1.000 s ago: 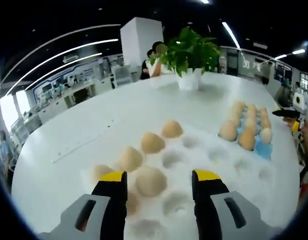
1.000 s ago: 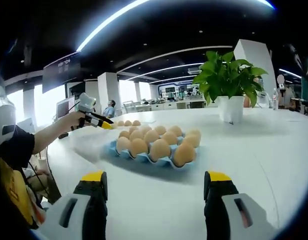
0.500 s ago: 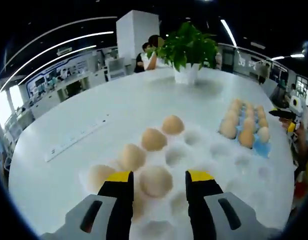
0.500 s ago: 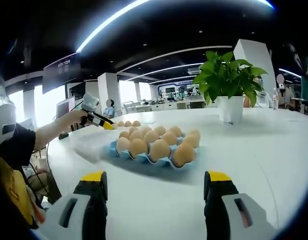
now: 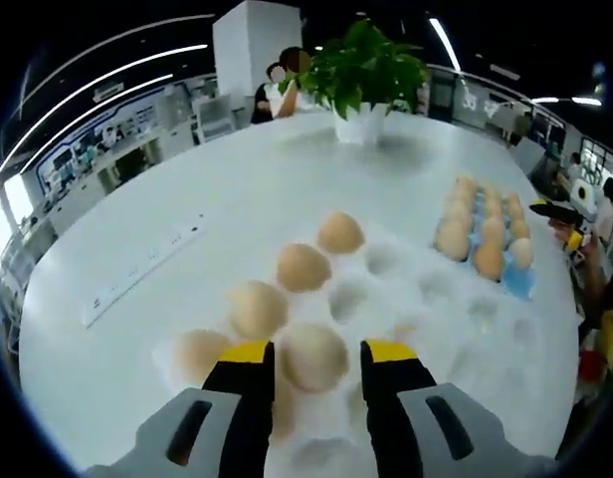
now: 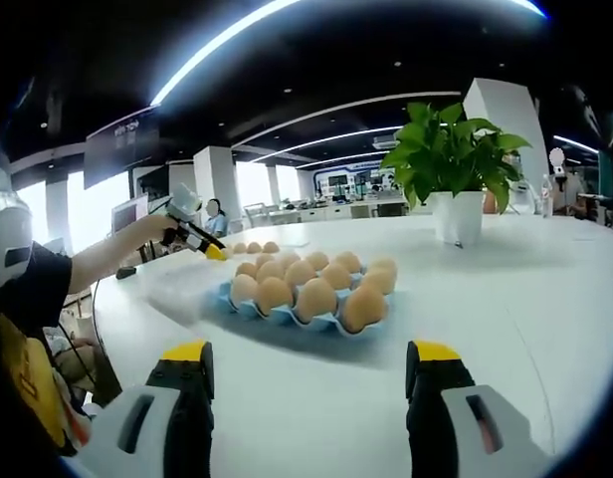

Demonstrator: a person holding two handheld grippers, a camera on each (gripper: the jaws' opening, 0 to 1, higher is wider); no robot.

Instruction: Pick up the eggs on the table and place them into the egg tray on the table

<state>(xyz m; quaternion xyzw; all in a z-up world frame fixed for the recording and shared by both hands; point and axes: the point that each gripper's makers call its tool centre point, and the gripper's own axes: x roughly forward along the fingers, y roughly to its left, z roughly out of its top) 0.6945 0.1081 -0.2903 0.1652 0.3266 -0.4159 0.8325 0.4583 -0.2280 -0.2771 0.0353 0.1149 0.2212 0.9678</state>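
A white egg tray (image 5: pixel 441 299) lies under my left gripper (image 5: pixel 317 351). Several tan eggs (image 5: pixel 304 267) sit in a row along its left side. My left gripper's jaws press the sides of one more egg (image 5: pixel 311 360), which is low over a second-row cup. A blue tray (image 6: pixel 287 321) full of eggs (image 6: pixel 316 297) lies ahead of my right gripper (image 6: pixel 308 398), which is open and holds nothing. The left gripper (image 6: pixel 199 239) also appears in the right gripper view, over the white tray (image 6: pixel 177 284). The blue tray (image 5: pixel 522 286) is at the right of the left gripper view.
A potted plant (image 5: pixel 361 75) (image 6: pixel 451 159) stands on the round white table beyond both trays. A white power strip (image 5: pixel 142 269) lies left of the white tray. A person's arm (image 6: pixel 98 269) reaches in from the left. People stand behind the plant.
My left gripper's jaws have narrowed around the egg between them, and that camera has lifted slightly. The right gripper has stayed still and open.
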